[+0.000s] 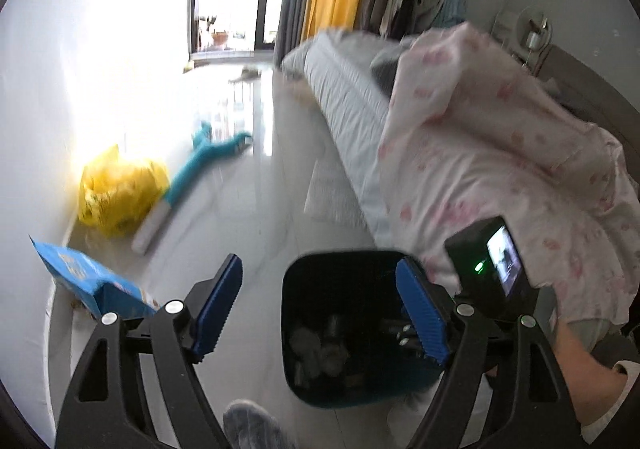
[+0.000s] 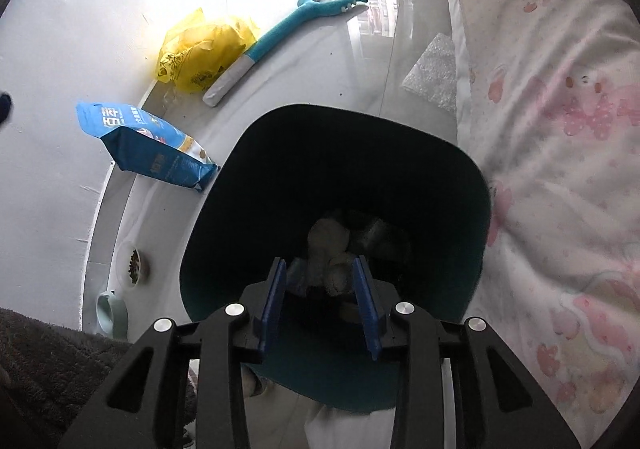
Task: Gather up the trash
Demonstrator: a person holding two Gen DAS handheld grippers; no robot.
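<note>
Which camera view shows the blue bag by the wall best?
The right wrist view: the whole blue bag is sharp there, its print visible. In the left wrist view the bag is blurred and partly hidden behind the left gripper.

Bin (image 2: 460,185) stands between bed (image 2: 560,169) and bag (image 2: 160,141).

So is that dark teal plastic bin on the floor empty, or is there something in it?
Not empty. The dark teal plastic bin holds crumpled pale wads at its bottom, well below the rim.
</note>
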